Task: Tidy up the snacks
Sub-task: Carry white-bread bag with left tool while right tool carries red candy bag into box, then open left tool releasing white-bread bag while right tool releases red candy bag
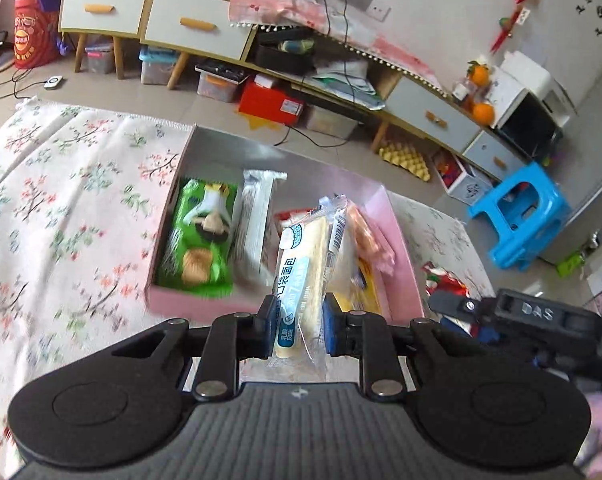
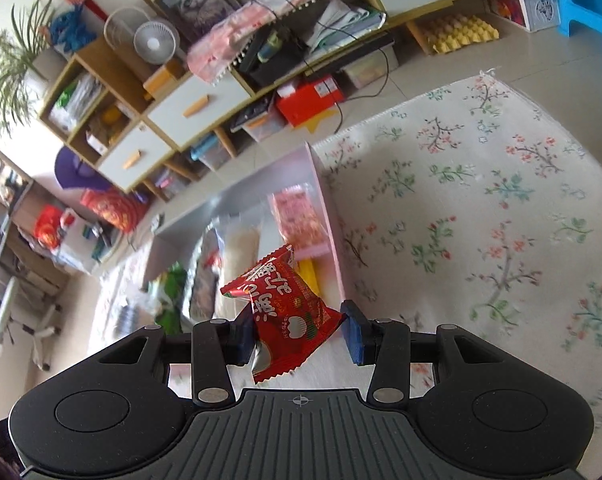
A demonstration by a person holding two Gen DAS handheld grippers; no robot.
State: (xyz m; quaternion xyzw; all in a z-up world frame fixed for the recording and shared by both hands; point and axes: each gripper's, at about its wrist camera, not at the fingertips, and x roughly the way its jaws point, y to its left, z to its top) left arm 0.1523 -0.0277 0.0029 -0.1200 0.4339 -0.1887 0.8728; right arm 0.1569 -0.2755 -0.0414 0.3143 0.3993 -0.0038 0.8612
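Left gripper [image 1: 299,330] clamped tight on a long bread pack [image 1: 301,280], blue pads pressing both flat sides. Long way of the pack running straight out ahead of the fingers, tip aimed at the pink box [image 1: 401,264]. Pack up in the air, just above the near edge of the box, over the right half.

Right gripper [image 2: 299,330] pinching a little red snack bag [image 2: 285,304]. Left pad pressed on the bag, right corner of the bag touching the right pad [image 2: 355,334]. Bag tilted, one end sticking up and forward, the other hanging down. Also up in the air, near the front corner of the same box.

Inside the box: a green cookie pack [image 1: 199,240] lying flat by the left wall, a white pack [image 1: 255,224] standing beside it, more pink and yellow packs by the right wall. Box sitting on a flowered cloth [image 1: 61,200], close to its far edge.

Probably the carrying step, both snacks on the way in. Free room seems to lie in the middle, between the white pack and the right pile. Bread pack nearer that gap, and its long way already lined up with the other packs. Likely best to go in first. Red bag small, so easy to tuck in after.
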